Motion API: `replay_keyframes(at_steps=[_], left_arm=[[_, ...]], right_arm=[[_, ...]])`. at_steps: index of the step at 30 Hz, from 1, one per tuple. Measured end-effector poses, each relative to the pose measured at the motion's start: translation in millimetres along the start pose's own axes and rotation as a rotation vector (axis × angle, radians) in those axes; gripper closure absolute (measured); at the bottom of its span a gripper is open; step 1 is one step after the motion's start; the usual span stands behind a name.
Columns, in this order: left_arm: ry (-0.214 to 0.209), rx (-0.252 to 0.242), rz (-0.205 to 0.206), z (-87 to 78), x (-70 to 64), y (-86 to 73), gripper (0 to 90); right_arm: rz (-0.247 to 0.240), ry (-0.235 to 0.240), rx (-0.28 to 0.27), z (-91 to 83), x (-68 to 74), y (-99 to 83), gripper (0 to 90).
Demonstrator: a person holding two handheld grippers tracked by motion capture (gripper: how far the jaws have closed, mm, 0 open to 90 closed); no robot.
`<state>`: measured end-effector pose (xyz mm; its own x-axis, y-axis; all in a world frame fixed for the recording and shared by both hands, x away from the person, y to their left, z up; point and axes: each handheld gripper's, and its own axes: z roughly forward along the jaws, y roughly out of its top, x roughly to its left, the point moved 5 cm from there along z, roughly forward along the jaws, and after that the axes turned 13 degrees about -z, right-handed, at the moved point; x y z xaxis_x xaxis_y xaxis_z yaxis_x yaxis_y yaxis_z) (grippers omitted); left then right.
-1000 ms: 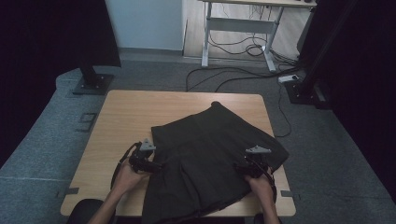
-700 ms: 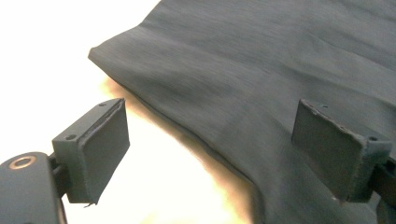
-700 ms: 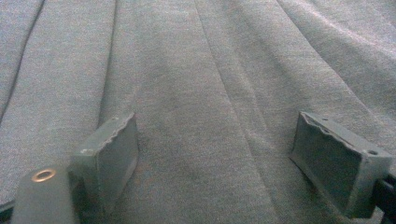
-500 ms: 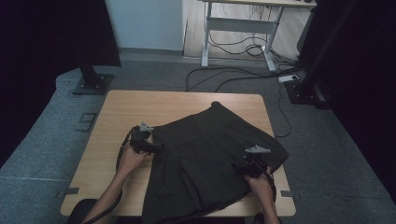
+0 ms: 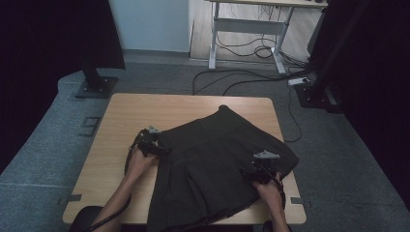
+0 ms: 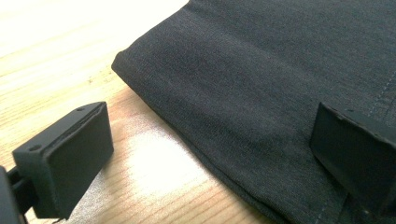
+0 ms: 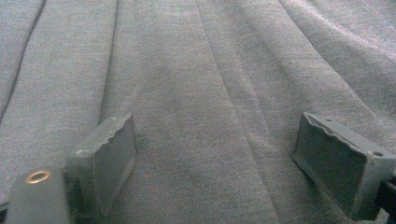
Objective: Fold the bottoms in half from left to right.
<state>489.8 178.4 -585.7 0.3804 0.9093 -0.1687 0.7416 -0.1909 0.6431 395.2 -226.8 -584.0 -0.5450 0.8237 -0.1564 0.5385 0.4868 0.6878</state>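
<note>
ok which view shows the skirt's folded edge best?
Left gripper view: the skirt edge lies sharp between the open left claw, against bare table. High view shows the whole skirt, small. Right gripper view shows pleats, no edge.

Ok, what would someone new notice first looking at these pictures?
A dark pleated skirt lies spread over the near right part of the wooden table. The left tool sits open at the skirt's left edge, one jaw over wood, one over cloth. The right tool rests open on the pleats.
</note>
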Motion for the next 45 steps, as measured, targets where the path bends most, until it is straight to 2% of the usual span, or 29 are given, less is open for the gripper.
replay_keyframes(at_steps=[6, 9, 13, 19, 21, 22, 23, 28, 32, 35, 37, 41, 44, 45], left_arm=[[-0.001, 0.001, -0.001, 0.0, 0.1, 0.0, 0.0], [-0.001, 0.001, -0.001, -0.1, 0.2, 0.0, 0.0], [-0.001, 0.001, -0.001, -0.1, 0.2, -0.1, 0.0], [-0.002, 0.001, 0.000, -0.1, 0.2, -0.1, 0.0], [-0.002, -0.001, -0.001, 0.0, 0.1, -0.1, 0.0], [-0.002, -0.001, -0.001, 0.0, 0.1, -0.2, 0.0], [-0.002, -0.001, -0.001, -0.1, 0.1, -0.2, 0.0], [-0.002, -0.001, -0.002, -0.3, -0.1, -0.3, 0.0], [-0.002, 0.000, -0.002, -0.3, -0.1, -0.4, 0.0], [-0.001, -0.001, -0.003, -0.3, -0.2, -0.5, 0.0], [-0.002, -0.001, -0.003, -0.3, -0.3, -0.5, 0.0], [-0.001, -0.001, -0.003, -0.3, -0.3, -0.5, 0.0], [0.000, -0.002, -0.004, -0.4, -0.4, -0.6, 0.0], [0.000, -0.003, -0.004, -0.4, -0.5, -0.7, 0.0]], right_arm=[[0.000, 0.022, 0.016, -4.3, 0.9, 4.4, 13.4], [-0.038, 0.056, -0.025, -13.5, 13.4, 20.4, 13.2], [-0.104, 0.146, -0.077, -22.4, 43.0, 41.7, 13.1], [-0.228, 0.334, -0.128, -30.5, 104.6, 68.8, 13.1], [-0.248, 0.417, -0.147, -33.0, 125.8, 77.2, 13.3], [-0.257, 0.443, -0.154, -33.9, 133.7, 80.3, 13.3], [-0.285, 0.474, -0.159, -34.9, 146.7, 84.7, 13.4], [-0.408, 0.582, -0.147, -34.5, 196.5, 95.3, 13.5], [-0.503, 0.651, -0.122, -32.6, 230.1, 92.7, 13.2], [-0.573, 0.675, -0.082, -28.4, 245.8, 82.6, 9.0], [-0.601, 0.681, -0.061, -24.6, 249.8, 76.1, 4.5], [-0.629, 0.704, -0.025, -17.7, 258.8, 64.4, 0.3], [-0.708, 0.656, 0.015, -8.6, 267.5, 56.2, 0.0], [-0.730, 0.644, 0.004, -7.6, 268.8, 55.8, 0.0]])
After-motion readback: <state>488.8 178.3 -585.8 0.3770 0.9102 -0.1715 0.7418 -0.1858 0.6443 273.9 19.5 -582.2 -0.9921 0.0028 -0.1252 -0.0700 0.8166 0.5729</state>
